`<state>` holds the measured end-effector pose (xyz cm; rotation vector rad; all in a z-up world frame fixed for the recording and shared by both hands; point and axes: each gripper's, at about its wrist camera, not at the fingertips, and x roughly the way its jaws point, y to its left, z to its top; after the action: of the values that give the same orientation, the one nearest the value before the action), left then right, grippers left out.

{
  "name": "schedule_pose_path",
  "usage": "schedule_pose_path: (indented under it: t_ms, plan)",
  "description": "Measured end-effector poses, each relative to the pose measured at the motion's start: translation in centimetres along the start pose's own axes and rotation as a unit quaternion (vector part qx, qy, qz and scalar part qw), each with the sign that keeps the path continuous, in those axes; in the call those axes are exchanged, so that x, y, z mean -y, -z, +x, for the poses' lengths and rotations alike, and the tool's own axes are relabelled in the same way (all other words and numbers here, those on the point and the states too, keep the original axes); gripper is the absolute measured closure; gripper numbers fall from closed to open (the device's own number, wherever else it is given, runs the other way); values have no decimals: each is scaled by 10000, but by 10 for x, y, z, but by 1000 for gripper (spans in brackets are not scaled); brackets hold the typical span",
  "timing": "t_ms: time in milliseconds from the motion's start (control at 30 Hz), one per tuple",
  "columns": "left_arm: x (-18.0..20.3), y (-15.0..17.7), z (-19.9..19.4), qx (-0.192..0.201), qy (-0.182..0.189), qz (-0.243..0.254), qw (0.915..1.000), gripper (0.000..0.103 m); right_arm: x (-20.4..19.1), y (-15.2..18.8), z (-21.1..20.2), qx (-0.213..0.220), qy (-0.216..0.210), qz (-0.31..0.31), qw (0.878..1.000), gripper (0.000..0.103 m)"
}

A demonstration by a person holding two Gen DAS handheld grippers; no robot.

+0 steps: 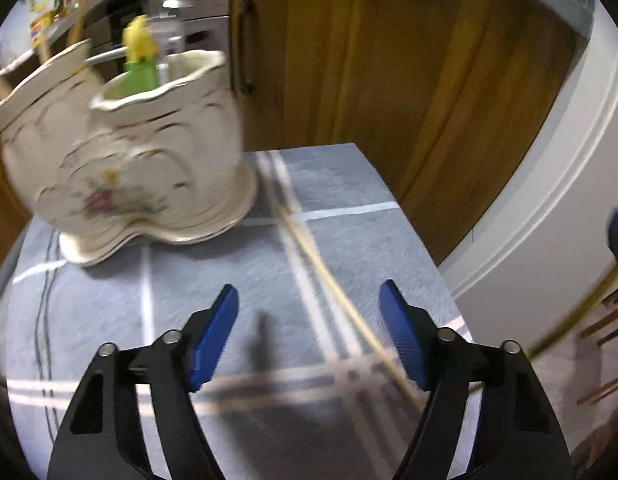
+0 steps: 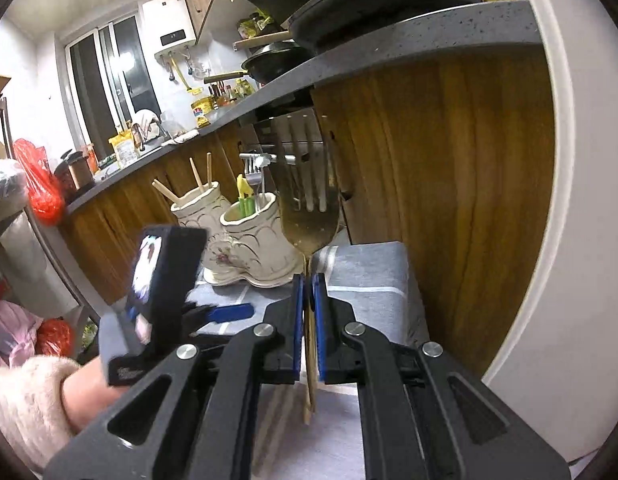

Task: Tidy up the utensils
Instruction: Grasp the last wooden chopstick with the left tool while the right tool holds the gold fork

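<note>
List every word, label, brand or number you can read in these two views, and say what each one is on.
None can be read for certain.
White water heater on the wall: its dark display shows lit digits, too small to read.
Black camera mount on the left gripper: a small white print, blurred.
Yellow packets and bottles on the grey counter: labels too small.
Ceramic utensil holder: flower pattern only, no text.

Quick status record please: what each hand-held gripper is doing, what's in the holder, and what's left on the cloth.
left hand-held gripper: open, empty, over the grey cloth
right hand-held gripper: shut on the handle of a fork, tines up
holder: two-cup ceramic, standing on the cloth
left cup: chopsticks
right cup: small fork, green and yellow piece
on cloth: one chopstick, lying loose
</note>
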<state>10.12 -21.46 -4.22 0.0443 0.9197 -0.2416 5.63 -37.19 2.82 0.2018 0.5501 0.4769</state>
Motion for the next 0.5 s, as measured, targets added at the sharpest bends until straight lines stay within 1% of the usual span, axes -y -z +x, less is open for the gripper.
schedule_pose_path:
  t_ms: [67, 133, 200, 267, 300, 367, 400, 433, 500]
  plan:
    - [7, -4, 9, -98, -45, 54, 9999, 37, 4, 3, -3, -28, 31, 11, 10000, 98]
    - [12, -7, 17, -179, -167, 156, 9996, 46, 10, 6, -7, -50, 79, 38, 9999, 98]
    - [17, -10, 25, -233, -284, 225, 9991, 51, 16, 8, -9, -58, 120, 72, 9999, 98]
    - [20, -10, 32, -349, -413, 278, 9981, 59, 21, 9, -11, -45, 164, 129, 9998, 98]
    - [21, -10, 35, -397, -455, 305, 9977, 65, 22, 9, -11, -51, 163, 145, 9997, 98]
    - [23, -9, 36, -355, -531, 408, 9971, 68, 20, 8, -11, -49, 151, 118, 9998, 98]
    - [24, -9, 36, -357, -502, 423, 9972, 74, 19, 8, -12, -41, 154, 96, 9998, 98]
    - [23, -9, 35, -364, -489, 425, 9972, 82, 17, 7, -11, -29, 146, 72, 9999, 98]
    - [21, -8, 34, -361, -480, 454, 9972, 90, 14, 7, -12, -12, 123, 63, 9999, 98]
